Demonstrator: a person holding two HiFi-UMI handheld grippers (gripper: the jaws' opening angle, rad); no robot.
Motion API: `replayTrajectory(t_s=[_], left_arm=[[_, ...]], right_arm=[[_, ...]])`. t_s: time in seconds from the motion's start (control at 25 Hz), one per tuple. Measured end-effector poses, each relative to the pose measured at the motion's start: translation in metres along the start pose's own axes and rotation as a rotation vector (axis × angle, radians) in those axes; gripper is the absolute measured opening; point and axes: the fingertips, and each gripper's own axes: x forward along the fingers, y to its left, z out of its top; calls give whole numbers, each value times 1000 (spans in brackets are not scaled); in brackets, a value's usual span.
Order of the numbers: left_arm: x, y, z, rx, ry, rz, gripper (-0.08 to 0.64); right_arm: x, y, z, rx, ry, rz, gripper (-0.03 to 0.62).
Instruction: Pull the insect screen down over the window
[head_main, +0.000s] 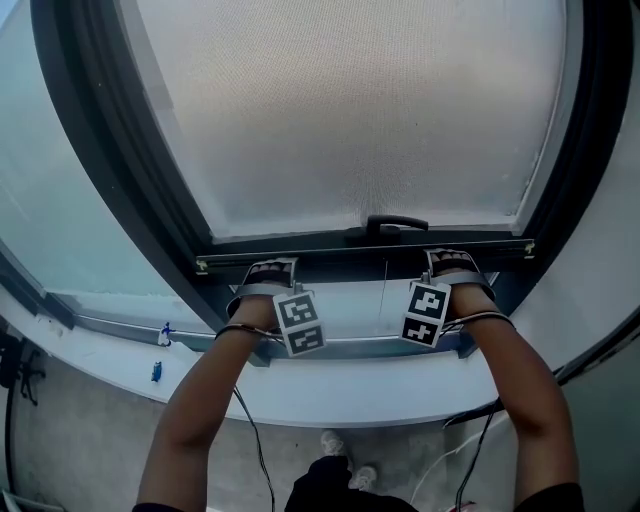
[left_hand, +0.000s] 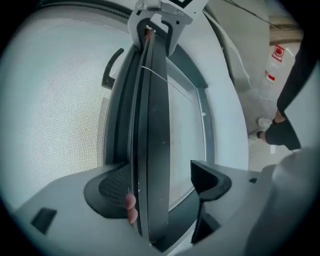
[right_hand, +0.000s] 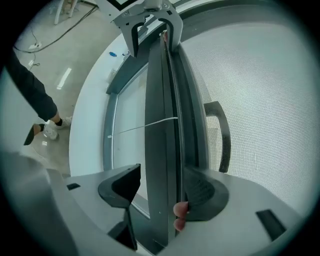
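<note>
The insect screen's pale mesh (head_main: 350, 110) covers most of the window. Its dark bottom bar (head_main: 370, 255) carries a black handle (head_main: 397, 224) and a thin white cord (head_main: 385, 290). My left gripper (head_main: 270, 272) sits on the bar left of the handle, my right gripper (head_main: 450, 262) to the right. In the left gripper view the bar (left_hand: 150, 150) runs between the jaws of the left gripper (left_hand: 160, 187): one pad (left_hand: 107, 192) lies against it, the other stands apart. The right gripper (right_hand: 162, 190) straddles the bar (right_hand: 162, 150) the same way. A pink fingertip shows beside the bar at each.
A white sill (head_main: 300, 390) runs below the window frame, with small blue items (head_main: 165, 335) on its left part. A fixed glass pane (head_main: 60, 200) lies to the left. Cables hang from both arms. Someone's dark trouser leg and shoes (right_hand: 35, 100) stand on the floor nearby.
</note>
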Motion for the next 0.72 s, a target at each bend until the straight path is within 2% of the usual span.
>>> replayTrajectory(t_s=[0.24, 0.4, 0.72], left_arm=[[2, -3, 2, -26, 8, -36, 380], [5, -4, 2, -41, -12, -17, 380], [12, 4, 3, -53, 9, 17, 374]], right_arm=[[3, 3, 0, -14, 10, 15, 268], [6, 6, -1, -23, 17, 15, 268], [13, -2, 0, -12, 36, -23, 267]])
